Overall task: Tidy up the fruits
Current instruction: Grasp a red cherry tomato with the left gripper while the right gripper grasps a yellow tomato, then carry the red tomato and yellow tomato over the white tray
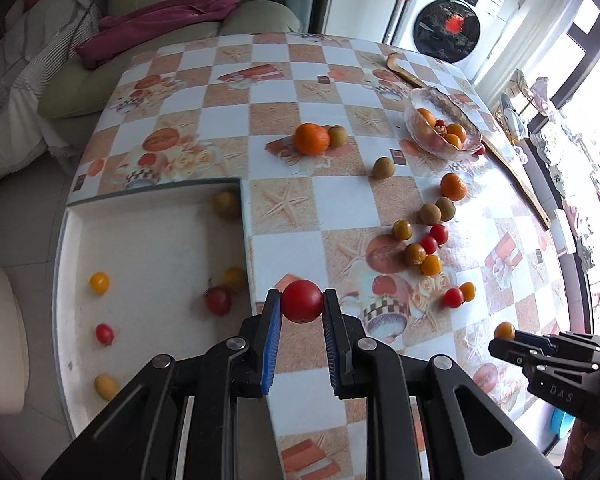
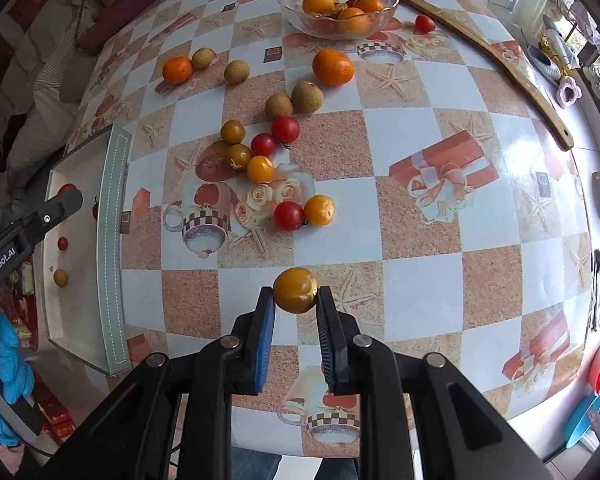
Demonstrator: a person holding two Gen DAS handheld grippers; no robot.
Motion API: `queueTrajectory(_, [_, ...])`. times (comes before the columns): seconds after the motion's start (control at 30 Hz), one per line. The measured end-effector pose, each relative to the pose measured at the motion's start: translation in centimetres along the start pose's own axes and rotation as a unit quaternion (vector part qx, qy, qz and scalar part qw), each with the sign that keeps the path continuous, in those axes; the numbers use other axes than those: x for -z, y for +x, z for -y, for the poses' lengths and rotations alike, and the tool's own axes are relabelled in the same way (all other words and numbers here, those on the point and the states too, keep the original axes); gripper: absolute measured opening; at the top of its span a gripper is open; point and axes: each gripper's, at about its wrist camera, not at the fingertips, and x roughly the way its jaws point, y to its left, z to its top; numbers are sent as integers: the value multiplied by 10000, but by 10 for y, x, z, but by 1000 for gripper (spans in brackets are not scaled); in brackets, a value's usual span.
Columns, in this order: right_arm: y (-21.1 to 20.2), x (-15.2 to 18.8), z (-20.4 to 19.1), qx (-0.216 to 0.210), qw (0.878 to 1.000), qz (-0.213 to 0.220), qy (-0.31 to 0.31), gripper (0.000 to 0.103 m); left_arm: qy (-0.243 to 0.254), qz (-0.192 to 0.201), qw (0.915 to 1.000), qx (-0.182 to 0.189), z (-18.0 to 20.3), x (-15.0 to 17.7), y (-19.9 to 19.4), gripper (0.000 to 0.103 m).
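My left gripper (image 1: 302, 300) is shut on a red cherry tomato (image 1: 302, 301), held above the table beside the right wall of the white tray (image 1: 140, 240). The tray holds several small red and yellow tomatoes (image 1: 218, 300). My right gripper (image 2: 296, 294) is shut on a yellow-orange cherry tomato (image 2: 296, 290) above the table's near part; it also shows at the right of the left wrist view (image 1: 505, 331). A cluster of red and yellow tomatoes (image 2: 260, 156) and brown kiwis (image 2: 307, 97) lies mid-table.
A glass bowl (image 2: 380, 8) with oranges stands at the far side, a red tomato (image 2: 425, 23) beside it. Loose oranges (image 2: 333, 66) and kiwis lie on the checked tablecloth. A long wooden stick (image 2: 500, 64) lies along the right edge. A sofa stands beyond the table.
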Motion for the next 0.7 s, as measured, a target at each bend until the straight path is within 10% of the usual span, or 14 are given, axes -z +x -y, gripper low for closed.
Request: queueTrajectory(0.7, [12, -17, -159, -370, 9880, -70, -1496, 23, -1118, -2, 9918, -615, -124, 85, -40, 22])
